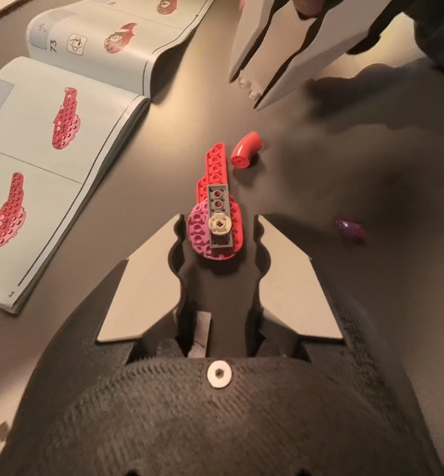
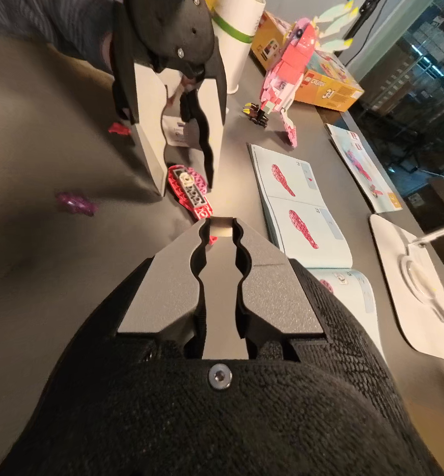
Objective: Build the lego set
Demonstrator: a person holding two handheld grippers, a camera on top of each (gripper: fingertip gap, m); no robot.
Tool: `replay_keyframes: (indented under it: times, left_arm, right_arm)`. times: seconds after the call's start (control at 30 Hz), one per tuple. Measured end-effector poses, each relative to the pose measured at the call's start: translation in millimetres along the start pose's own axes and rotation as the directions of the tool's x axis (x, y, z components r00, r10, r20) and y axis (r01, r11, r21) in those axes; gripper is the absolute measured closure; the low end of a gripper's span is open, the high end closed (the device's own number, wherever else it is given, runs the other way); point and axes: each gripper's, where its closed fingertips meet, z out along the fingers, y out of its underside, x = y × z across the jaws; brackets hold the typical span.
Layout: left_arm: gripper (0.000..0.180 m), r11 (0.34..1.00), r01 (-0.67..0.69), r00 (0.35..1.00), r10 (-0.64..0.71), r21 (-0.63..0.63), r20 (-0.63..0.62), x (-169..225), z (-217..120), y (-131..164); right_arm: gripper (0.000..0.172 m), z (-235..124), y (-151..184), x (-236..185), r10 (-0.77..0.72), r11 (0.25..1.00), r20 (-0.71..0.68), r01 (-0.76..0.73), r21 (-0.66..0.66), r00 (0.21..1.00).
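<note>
left gripper (image 1: pixel 219 224) hangs spread over the round end of the red plate (image 1: pixel 215 206), long axis pointing toward the right gripper (image 2: pixel 221 226), which pinches a white brick (image 2: pixel 221 230).

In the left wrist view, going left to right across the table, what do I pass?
Open instruction booklet → red and pink brick assembly → red curved piece → purple piece.
</note>
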Motion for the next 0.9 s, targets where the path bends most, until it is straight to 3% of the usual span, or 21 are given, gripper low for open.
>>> replay_keyframes:
  times: [0.07, 0.23, 0.37, 0.5, 0.6, 0.77, 0.9]
  left_arm:
    - [0.138, 1.0, -0.011, 1.0, 0.011, 0.0, -0.005, 2, 1, -1]
    - [0.138, 0.997, -0.078, 0.995, 0.079, 0.011, -0.059, 11, -2, 1]
    - [0.138, 0.99, -0.138, 0.979, 0.139, 0.018, -0.146, 21, -8, 7]
    - [0.138, 0.983, -0.182, 0.956, 0.184, 0.027, -0.229, 32, -14, 12]
    - [0.139, 0.98, -0.194, 0.944, 0.195, 0.03, -0.264, 37, -16, 14]
    - [0.139, 0.979, -0.202, 0.939, 0.203, 0.032, -0.279, 40, -17, 14]
    - [0.139, 0.979, -0.2, 0.938, 0.201, 0.032, -0.283, 40, -17, 14]
  right_arm:
    - [0.157, 3, -2, -3, -0.026, 1.0, -0.002, 0.026, -0.003, 1.0]
    - [0.157, 5, -5, -14, -0.069, 0.996, 0.029, 0.07, -0.048, 0.997]
    - [0.157, 12, -28, -35, -0.254, 0.963, 0.137, 0.263, -0.053, 0.957]
    - [0.157, 23, -16, -57, -0.497, 0.8, 0.407, 0.586, -0.128, 0.767]
    - [0.157, 27, -11, -64, -0.644, 0.645, 0.506, 0.763, -0.044, 0.574]
    - [0.157, 32, -12, -75, -0.765, 0.455, 0.561, 0.882, 0.123, 0.316]
    - [0.157, 30, -2, -84, -0.761, 0.36, 0.63, 0.909, 0.211, 0.156]
